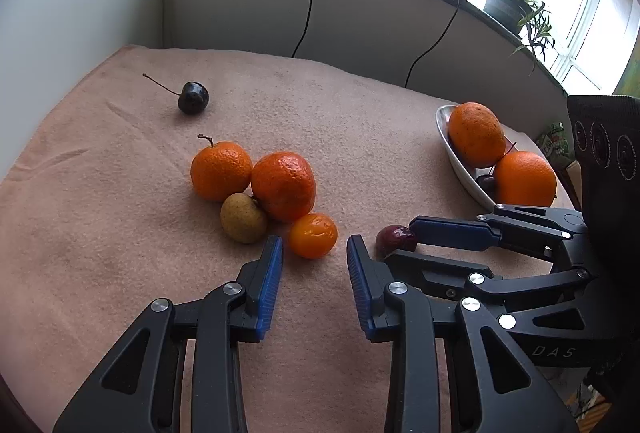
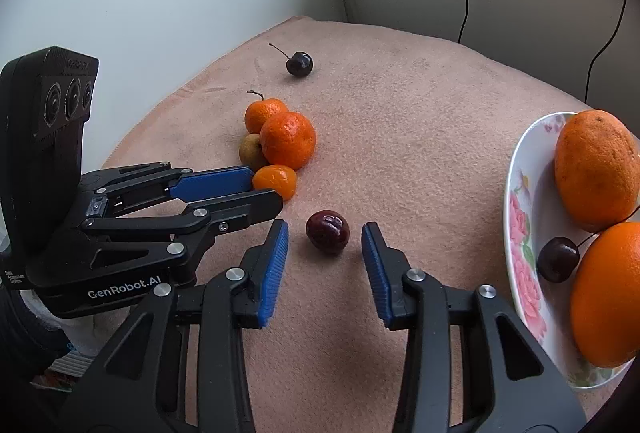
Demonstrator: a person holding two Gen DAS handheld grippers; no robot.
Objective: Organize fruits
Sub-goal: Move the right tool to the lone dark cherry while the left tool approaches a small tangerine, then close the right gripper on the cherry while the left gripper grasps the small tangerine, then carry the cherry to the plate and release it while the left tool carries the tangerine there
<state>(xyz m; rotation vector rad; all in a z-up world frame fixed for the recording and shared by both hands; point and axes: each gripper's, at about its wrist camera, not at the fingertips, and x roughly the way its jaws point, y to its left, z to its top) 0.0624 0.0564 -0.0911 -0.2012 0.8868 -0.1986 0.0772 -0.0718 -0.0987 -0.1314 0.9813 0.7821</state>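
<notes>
A peach blanket (image 2: 420,137) covers the table; the right gripper (image 2: 325,265) gapes around a dark red cherry (image 2: 327,231), the left gripper (image 1: 315,265) stands spread just before a small orange kumquat (image 1: 313,235), flowered plate (image 2: 520,233) well right

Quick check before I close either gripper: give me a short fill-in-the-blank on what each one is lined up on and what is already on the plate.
1. The open right gripper is lined up on the dark red ____ lying alone on the cloth.
2. The left gripper points at the small glossy ____ fruit beside the brown fruit.
3. The floral plate holds ____ large oranges and one cherry.

Missing words: cherry; orange; two
</notes>
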